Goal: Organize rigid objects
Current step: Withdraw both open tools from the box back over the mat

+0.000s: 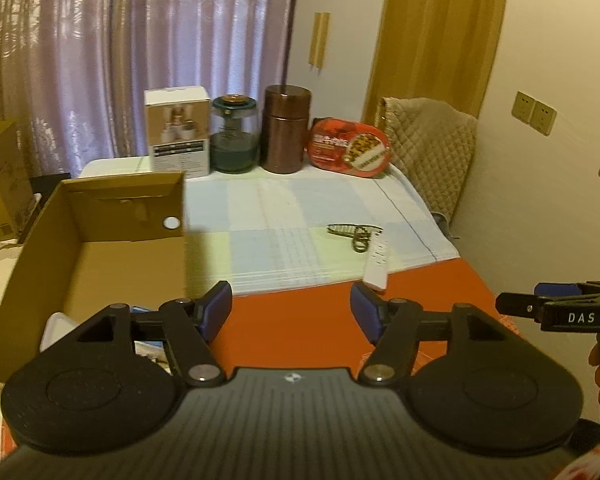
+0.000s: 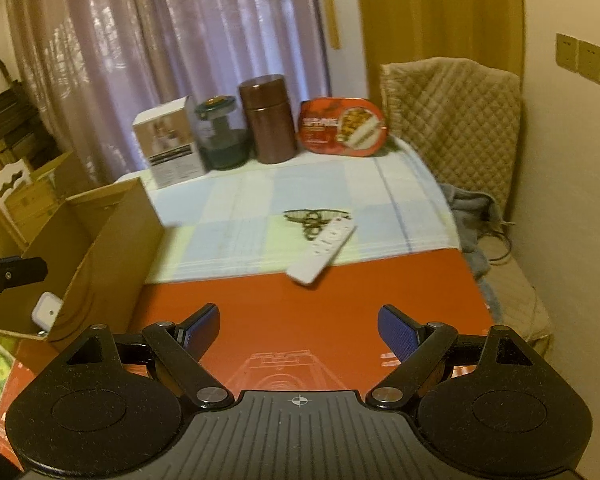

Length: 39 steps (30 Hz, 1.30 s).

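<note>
We counted one cardboard box (image 1: 100,248), one remote (image 2: 322,252), one jar (image 1: 235,134), one canister (image 1: 286,128), perhaps one keyring (image 1: 354,234).

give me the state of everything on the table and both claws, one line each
left claw: open, empty
right claw: open, empty
brown cardboard box: open-topped, a small white item inside
white remote control: lying flat, half on the checked cloth
dark glasses: folded, lying by the remote
copper-brown metal canister: upright, lid on
green-lidded glass jar: upright, lidded
red oval tin: leaning on edge
</note>
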{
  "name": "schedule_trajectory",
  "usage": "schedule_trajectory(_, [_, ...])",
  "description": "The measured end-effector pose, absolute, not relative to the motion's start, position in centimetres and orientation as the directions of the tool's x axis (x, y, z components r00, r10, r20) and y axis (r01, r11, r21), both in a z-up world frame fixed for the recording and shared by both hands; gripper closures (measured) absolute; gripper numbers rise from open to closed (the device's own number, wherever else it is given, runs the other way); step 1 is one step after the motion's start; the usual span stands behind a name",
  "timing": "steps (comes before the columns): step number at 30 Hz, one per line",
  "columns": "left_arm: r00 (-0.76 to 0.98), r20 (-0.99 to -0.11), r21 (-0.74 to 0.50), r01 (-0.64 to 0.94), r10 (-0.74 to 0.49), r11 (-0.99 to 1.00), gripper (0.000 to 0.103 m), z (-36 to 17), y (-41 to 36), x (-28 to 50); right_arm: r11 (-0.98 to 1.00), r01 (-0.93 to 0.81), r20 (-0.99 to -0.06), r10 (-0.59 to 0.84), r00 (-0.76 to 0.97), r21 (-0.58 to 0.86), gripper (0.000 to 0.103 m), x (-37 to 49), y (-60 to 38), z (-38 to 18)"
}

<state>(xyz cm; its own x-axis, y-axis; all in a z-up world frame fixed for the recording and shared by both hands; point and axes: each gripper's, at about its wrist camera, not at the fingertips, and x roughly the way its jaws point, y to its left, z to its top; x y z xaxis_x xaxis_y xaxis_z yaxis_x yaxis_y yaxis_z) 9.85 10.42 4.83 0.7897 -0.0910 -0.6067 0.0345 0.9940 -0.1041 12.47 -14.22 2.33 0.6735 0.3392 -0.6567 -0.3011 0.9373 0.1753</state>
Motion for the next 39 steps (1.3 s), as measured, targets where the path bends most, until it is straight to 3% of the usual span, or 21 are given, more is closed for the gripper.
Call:
schedule_trajectory(15, [0.78, -0.619, -0.102, 0.039, -0.094, 0.994, 0.04, 2.7, 6.9, 15.1, 0.957, -0.208, -0.642, 0.29, 0.71, 0.203, 0.02, 16.3, -17.0, 0.9])
schedule_trajectory(30, [0.751, -0.656, -0.096, 0.017, -0.076, 0.995, 0.037, -2.3, 6.5, 23.0, 0.956, -0.213, -0.665, 0.292, 0.688, 0.2, 0.02, 23.6, -14.6, -4.2])
schedule_trajectory(39, [0.741, -0.666, -0.1, 0.024, -0.085, 0.995, 0.034, -4.3, 6.1, 27.1, 0.939, -0.195, -0.673, 0.339, 0.657, 0.283, 0.02, 28.2, -12.5, -8.1])
